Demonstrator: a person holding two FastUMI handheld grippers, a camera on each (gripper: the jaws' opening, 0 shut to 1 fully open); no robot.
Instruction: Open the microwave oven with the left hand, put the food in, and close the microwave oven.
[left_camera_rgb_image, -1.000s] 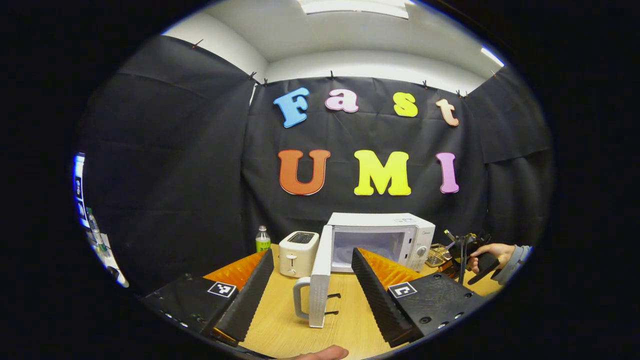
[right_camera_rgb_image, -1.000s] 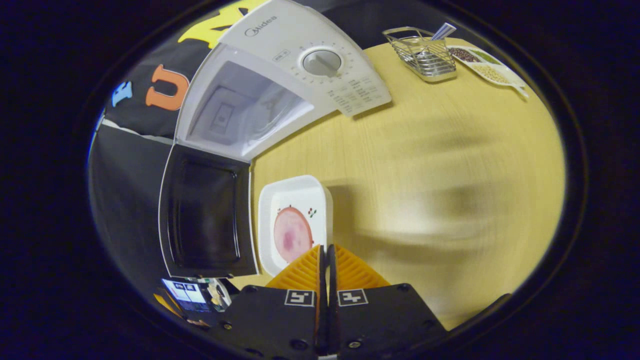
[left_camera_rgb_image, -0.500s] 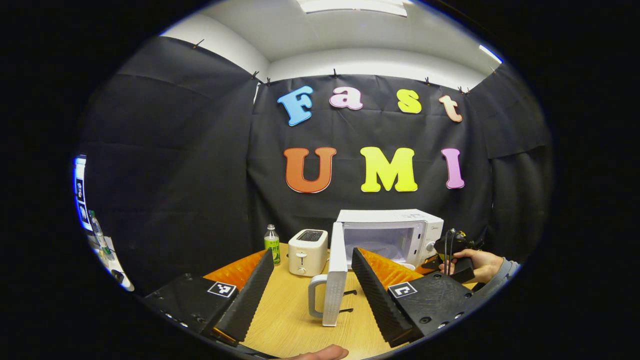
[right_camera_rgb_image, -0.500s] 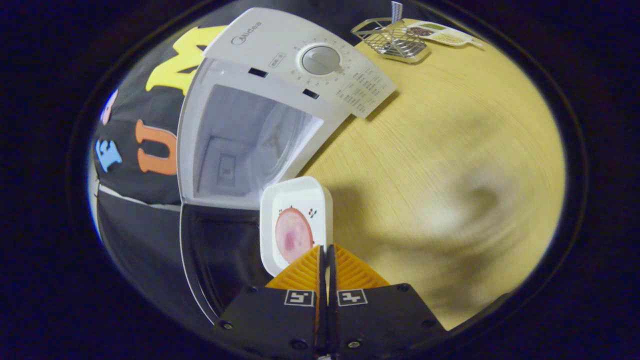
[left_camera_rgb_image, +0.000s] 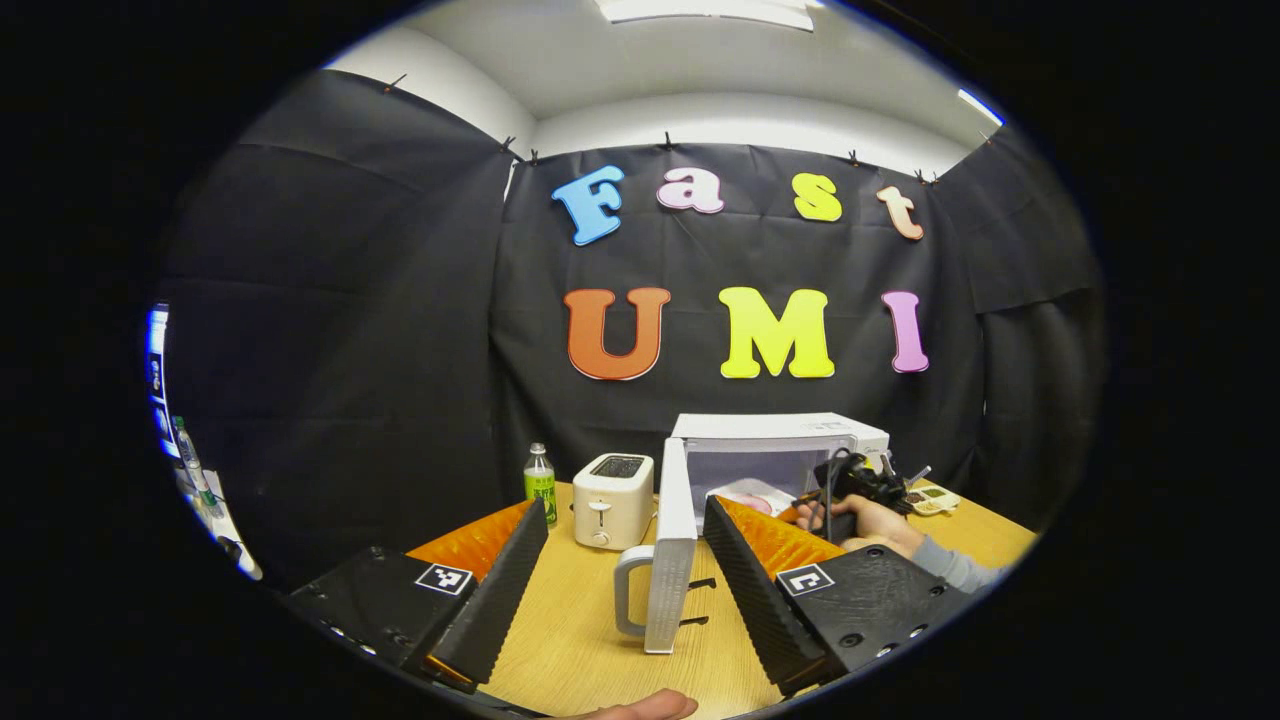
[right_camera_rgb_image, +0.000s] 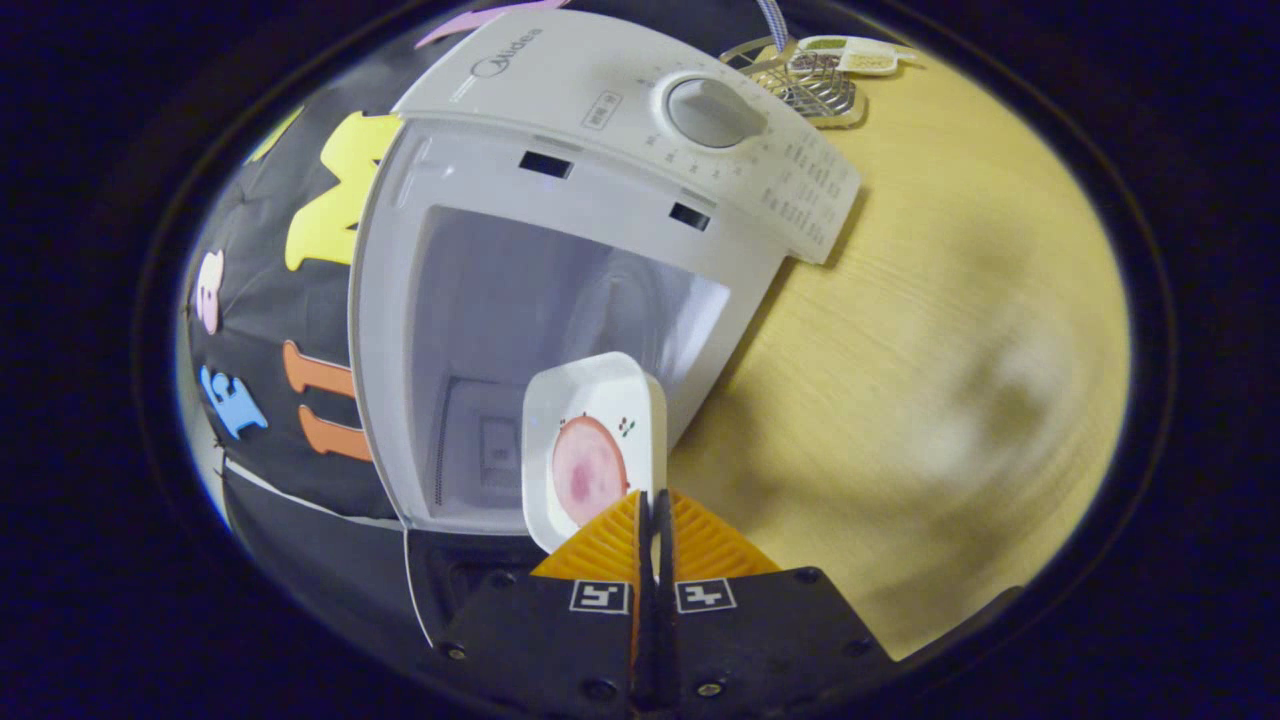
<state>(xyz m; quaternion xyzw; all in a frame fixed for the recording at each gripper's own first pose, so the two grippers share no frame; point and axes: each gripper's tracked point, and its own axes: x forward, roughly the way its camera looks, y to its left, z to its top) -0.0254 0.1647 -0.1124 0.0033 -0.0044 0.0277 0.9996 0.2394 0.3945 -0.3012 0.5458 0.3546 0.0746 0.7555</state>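
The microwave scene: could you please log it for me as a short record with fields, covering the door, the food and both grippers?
microwave door: open, swung out edge-on with its handle toward the camera
microwave cavity: lit, open mouth faces the dish
food: pink round slice on a white dish, at the cavity mouth
right gripper: shut on the dish's near rim
left gripper: open, fingers either side of the door, not touching it
table: toaster and bottle left of the microwave
task stage: door open; dish not yet set down inside

microwave (right_camera_rgb_image: 620, 110): white plastic, smooth, satin
dish (right_camera_rgb_image: 592, 400): glossy white
table (right_camera_rgb_image: 950, 300): pale wood grain, matt
basket (right_camera_rgb_image: 815, 85) behind microwave: shiny wire metal
toaster (left_camera_rgb_image: 612, 487): smooth cream plastic
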